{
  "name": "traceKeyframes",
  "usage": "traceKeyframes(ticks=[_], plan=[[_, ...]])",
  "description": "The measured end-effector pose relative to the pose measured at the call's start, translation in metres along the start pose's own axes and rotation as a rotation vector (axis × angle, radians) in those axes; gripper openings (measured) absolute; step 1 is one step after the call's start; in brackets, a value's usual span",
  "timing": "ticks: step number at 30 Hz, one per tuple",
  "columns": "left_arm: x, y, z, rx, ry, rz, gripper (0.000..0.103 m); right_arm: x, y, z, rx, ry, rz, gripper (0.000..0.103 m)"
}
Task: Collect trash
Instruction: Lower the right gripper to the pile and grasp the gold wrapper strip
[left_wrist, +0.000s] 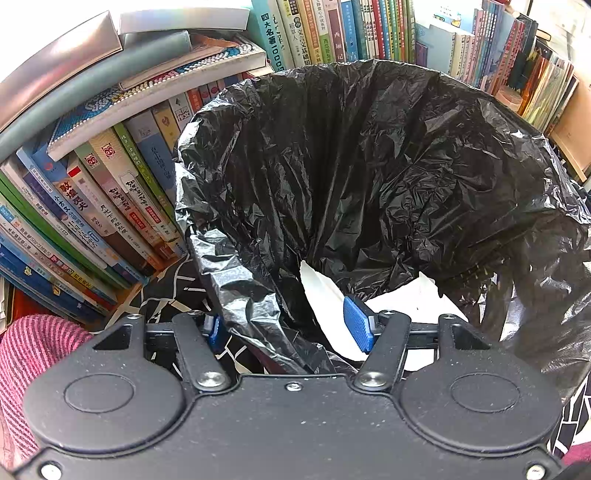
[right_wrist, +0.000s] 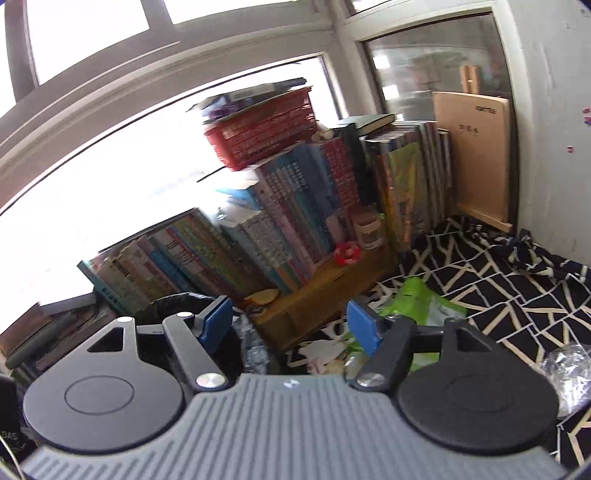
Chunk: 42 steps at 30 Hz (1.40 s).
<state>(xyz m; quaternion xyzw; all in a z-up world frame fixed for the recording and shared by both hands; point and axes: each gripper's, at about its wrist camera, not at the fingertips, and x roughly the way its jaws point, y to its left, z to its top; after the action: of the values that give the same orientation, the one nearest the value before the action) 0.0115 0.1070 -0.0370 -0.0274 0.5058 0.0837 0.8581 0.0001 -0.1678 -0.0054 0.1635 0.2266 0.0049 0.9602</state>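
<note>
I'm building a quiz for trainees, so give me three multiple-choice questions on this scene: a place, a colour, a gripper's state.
1. Where is the white paper? A in the black trash bag; B on the patterned cloth; C on a windowsill.
2. What colour is the basket atop the books? A blue; B red; C yellow.
3. The right gripper is: A shut on a bottle; B open, empty; C shut on paper.
Answers: A, paper lies inside the bag; B, its mesh is red; B, nothing sits between its spread jaws.
</note>
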Motion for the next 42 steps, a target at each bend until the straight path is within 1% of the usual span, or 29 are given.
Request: traceKeyframes(ticks=[2, 4, 8, 10, 12, 15, 17, 19, 22, 24, 26, 28, 31, 34, 38, 39, 40, 42], plan=[[0.0, 0.0, 0.0, -0.002, 0.002, -0.001, 0.06, 0.002, -0.014, 0.002, 0.026, 0.008, -0.078, 0.082], [-0.001, -0.001, 0.0, -0.004, 0.002, -0.001, 0.06, 0.007, -0.027, -0.002, 0.059, 0.044, -0.161, 0.084], [0.0, 0.0, 0.0, -0.004, 0.003, -0.001, 0.061, 0.027, -0.05, -0.025, 0.103, 0.179, -0.253, 0.085], [0.0, 0.0, 0.0, -0.003, 0.004, 0.0, 0.061, 0.041, -0.058, -0.042, 0.117, 0.254, -0.276, 0.085], [0.001, 0.0, 0.001, -0.003, 0.005, 0.0, 0.061, 0.055, -0.064, -0.056, 0.134, 0.326, -0.287, 0.084], [0.001, 0.0, 0.001, -0.003, 0.005, 0.001, 0.061, 0.074, -0.071, -0.076, 0.178, 0.433, -0.264, 0.084], [0.001, 0.0, 0.001, -0.002, 0.005, 0.001, 0.061, 0.085, -0.077, -0.084, 0.24, 0.487, -0.235, 0.081], [0.001, 0.0, 0.001, 0.0, 0.005, 0.001, 0.061, 0.092, -0.083, -0.091, 0.301, 0.521, -0.199, 0.075], [0.001, 0.0, 0.001, 0.001, 0.005, 0.002, 0.061, 0.103, -0.089, -0.094, 0.367, 0.546, -0.146, 0.072], [0.001, 0.0, 0.001, 0.001, 0.005, 0.002, 0.061, 0.112, -0.091, -0.097, 0.38, 0.553, -0.139, 0.072], [0.001, 0.0, 0.001, 0.001, 0.006, 0.002, 0.061, 0.122, -0.092, -0.1, 0.364, 0.56, -0.173, 0.072], [0.001, 0.0, 0.001, 0.002, 0.006, 0.004, 0.061, 0.131, -0.094, -0.103, 0.345, 0.559, -0.228, 0.069], [0.001, 0.0, 0.001, 0.003, 0.007, 0.008, 0.061, 0.145, -0.1, -0.11, 0.31, 0.568, -0.284, 0.064], [0.001, 0.0, 0.002, 0.006, 0.01, 0.013, 0.061, 0.156, -0.105, -0.117, 0.273, 0.571, -0.324, 0.061], [0.001, -0.001, 0.002, 0.009, 0.013, 0.02, 0.061, 0.165, -0.103, -0.123, 0.207, 0.569, -0.353, 0.058], [0.001, -0.001, 0.002, 0.009, 0.013, 0.022, 0.061, 0.167, -0.103, -0.124, 0.194, 0.574, -0.356, 0.055], [0.001, -0.001, 0.002, 0.009, 0.013, 0.023, 0.061, 0.169, -0.103, -0.125, 0.185, 0.581, -0.358, 0.048], [0.001, -0.002, 0.002, 0.01, 0.012, 0.026, 0.061, 0.172, -0.105, -0.128, 0.179, 0.597, -0.366, 0.039]])
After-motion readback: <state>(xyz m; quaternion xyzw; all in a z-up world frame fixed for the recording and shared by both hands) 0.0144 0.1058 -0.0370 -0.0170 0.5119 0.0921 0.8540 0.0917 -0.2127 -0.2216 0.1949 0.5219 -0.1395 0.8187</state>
